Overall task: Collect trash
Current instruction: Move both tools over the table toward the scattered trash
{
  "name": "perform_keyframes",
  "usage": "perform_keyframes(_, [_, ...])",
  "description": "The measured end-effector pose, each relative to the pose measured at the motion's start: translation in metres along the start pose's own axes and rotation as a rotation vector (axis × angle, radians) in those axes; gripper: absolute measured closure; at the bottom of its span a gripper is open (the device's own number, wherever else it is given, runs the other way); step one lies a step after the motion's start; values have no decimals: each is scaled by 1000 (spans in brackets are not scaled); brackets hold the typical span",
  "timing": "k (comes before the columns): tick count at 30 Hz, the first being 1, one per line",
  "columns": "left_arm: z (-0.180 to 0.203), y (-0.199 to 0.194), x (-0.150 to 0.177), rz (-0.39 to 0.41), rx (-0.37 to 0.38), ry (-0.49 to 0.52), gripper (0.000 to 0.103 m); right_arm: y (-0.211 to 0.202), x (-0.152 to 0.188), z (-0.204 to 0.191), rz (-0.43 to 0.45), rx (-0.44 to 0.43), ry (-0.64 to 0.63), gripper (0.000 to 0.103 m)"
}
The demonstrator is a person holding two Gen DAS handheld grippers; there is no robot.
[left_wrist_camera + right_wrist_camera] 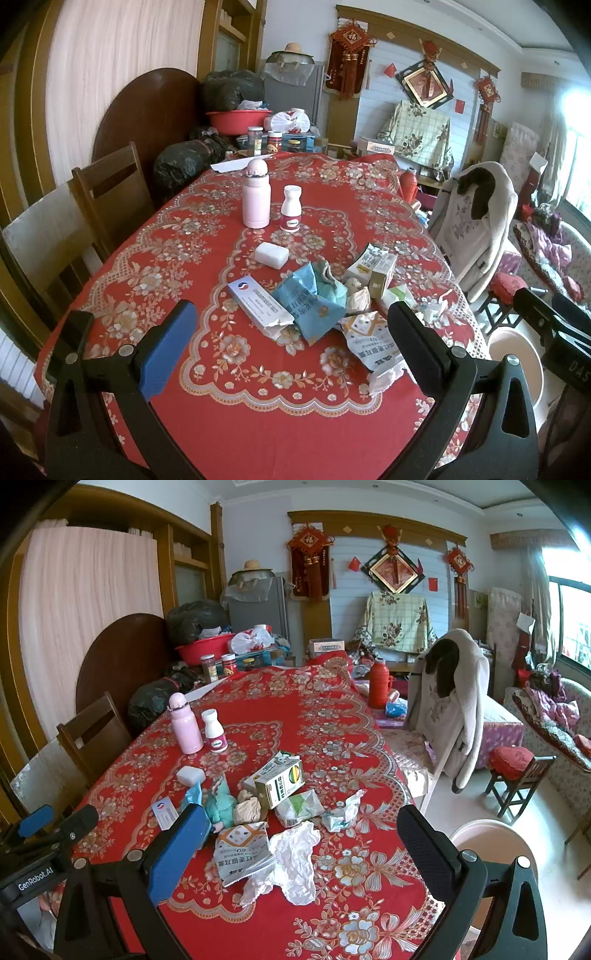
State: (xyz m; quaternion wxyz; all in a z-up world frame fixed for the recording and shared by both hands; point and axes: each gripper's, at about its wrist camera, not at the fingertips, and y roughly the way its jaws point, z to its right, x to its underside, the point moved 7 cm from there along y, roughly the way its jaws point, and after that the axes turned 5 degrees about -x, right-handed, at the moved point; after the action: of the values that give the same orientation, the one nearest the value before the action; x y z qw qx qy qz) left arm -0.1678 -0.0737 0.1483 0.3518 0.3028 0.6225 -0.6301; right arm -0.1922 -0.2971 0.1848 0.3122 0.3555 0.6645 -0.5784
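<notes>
A pile of trash lies on the red tablecloth point(258, 424): a blue wrapper point(308, 302), a long white box point(258, 304), cartons point(373, 267), a white snack bag point(369, 341). In the right wrist view I see the snack bag point(243, 851), crumpled white paper point(295, 860), a green-white carton point(279, 782), a flattened pack point(299, 806) and a crumpled tissue point(343, 814). My left gripper point(291, 326) is open and empty, just short of the pile. My right gripper point(303, 840) is open and empty above the snack bag and paper.
A pink flask point(256, 197), a white pill bottle point(291, 208) and a white soap-like block point(271, 254) stand further back. A pinkish bin point(491, 845) is on the floor off the table's right edge. Chairs stand left point(110, 199) and right point(450, 701).
</notes>
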Motion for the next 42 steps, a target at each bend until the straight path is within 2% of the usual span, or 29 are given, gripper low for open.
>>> perform_keyframes(42, [-5,4,-1,-11,-5,-2,1,8,-3,2,-21,6,1,0])
